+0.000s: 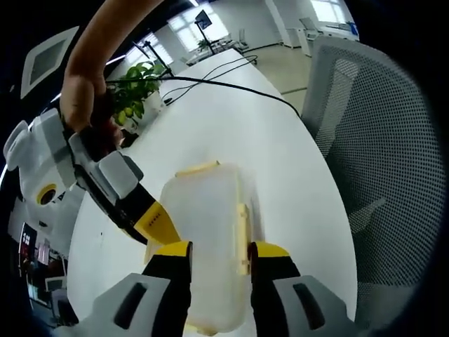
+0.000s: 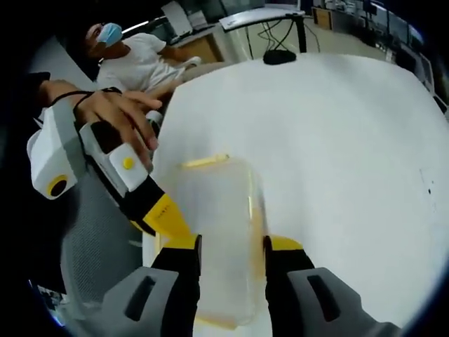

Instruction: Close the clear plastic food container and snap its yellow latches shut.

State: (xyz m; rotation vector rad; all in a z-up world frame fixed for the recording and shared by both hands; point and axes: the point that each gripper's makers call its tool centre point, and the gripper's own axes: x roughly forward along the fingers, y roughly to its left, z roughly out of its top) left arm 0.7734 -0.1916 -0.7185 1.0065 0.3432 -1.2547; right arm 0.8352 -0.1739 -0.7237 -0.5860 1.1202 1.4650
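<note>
While the lid (image 1: 203, 210) sits on the container (image 2: 214, 239) near the table (image 1: 280, 161) edge, we hold both grippers (image 1: 219, 256) (image 2: 231, 247), jaws apart, over its latches (image 1: 242, 235); snapping remains.

Clear food container (image 2: 214, 239) on the white table (image 2: 337, 140), right gripper (image 2: 231, 247) with jaws spread over its near end, left gripper (image 2: 158, 214) touching its left edge, yellow latch (image 2: 205, 161) at its far end.

A white surface (image 1: 280, 161) carries the clear plastic food container (image 1: 207, 232) near its edge; beyond the container lie a black cable (image 1: 231, 86) and a potted plant (image 1: 137, 91).
</note>
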